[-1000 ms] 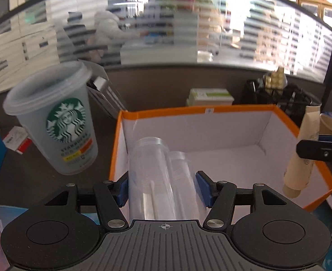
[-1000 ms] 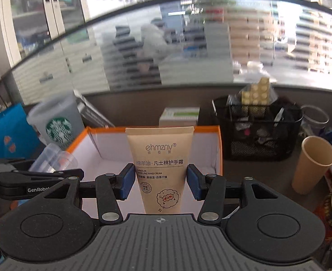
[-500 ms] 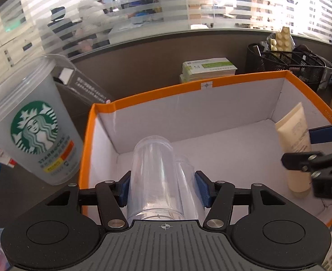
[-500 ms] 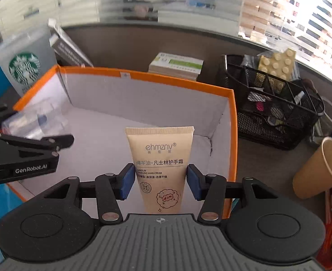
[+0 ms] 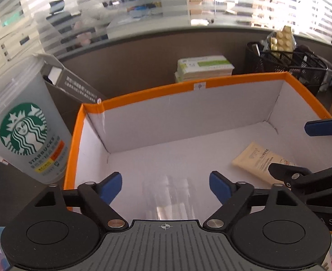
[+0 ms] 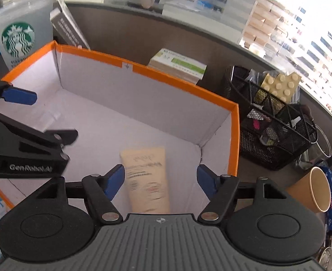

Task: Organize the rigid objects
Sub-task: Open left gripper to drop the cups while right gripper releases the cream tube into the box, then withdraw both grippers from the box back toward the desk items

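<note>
My left tongs are opening over the clear cup; my right tongs are opening, free of the tube in the box.

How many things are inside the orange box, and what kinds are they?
Clear cups: 1, maybe more nested, too see-through to tell
Cream tubes: 1
Total in the box: 2 at least
</note>
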Available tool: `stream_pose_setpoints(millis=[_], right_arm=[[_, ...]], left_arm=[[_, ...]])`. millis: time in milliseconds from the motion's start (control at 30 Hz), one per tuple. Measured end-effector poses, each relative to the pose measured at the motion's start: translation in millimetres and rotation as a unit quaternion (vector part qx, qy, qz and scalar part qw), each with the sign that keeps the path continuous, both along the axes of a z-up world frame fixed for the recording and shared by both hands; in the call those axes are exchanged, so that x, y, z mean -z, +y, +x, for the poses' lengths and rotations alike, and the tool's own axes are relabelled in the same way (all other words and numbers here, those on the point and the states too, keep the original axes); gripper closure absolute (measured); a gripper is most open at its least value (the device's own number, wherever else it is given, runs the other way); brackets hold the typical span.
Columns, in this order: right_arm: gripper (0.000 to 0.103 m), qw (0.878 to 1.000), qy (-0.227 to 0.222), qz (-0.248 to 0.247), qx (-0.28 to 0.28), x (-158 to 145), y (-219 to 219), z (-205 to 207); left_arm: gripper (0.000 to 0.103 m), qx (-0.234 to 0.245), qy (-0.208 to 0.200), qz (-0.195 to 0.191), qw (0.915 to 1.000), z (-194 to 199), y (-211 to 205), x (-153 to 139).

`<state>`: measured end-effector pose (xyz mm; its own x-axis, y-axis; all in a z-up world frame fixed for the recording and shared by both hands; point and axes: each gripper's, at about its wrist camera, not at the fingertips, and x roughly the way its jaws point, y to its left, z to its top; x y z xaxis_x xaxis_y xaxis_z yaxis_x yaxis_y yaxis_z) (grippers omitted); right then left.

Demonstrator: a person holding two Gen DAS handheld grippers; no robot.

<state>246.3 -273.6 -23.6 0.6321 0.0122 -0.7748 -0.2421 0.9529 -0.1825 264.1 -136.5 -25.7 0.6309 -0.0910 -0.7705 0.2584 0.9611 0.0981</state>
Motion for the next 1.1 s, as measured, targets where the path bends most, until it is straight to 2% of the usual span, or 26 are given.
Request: stream_pose_setpoints(millis=[100,200,333,467,633,733,900,1100], right_arm=[[0.035,1.000,-0.023,0.007,0.000,-14,-1,-11],[0.035,0.998,-0.056,0.019,0.003,-33,-4,-29],[0.034,0.992,-0.108,0.059,0.005,-58,-15,-70],[0.031,0.984,-0.158,0.087,0.010,-66,-23,-120],[0.027,0.976,-0.184,0.111,0.020,-57,-30,-177],[0.024,0.977,-0.184,0.102,0.030,-41,-26,-199],[0.023,0.983,-0.164,0.062,0.057,2,-20,-214],[0.026,0.983,-0.158,0.052,0.075,39,-18,-225]], left_arm=[[0.013,0.005,-0.026,-0.003,0.9996,-11,2,-14],[0.008,0.012,-0.071,-0.010,0.9973,-34,6,-34],[0.002,0.022,-0.145,-0.008,0.9892,-80,16,-55],[0.002,0.033,-0.178,-0.018,0.9833,-123,30,-58],[0.000,0.033,-0.182,-0.030,0.9824,-158,45,-42],[0.000,0.020,-0.164,-0.031,0.9858,-166,51,-21],[0.000,0.013,-0.121,-0.041,0.9917,-180,53,12],[0.000,0.049,-0.124,-0.040,0.9903,-205,38,33]])
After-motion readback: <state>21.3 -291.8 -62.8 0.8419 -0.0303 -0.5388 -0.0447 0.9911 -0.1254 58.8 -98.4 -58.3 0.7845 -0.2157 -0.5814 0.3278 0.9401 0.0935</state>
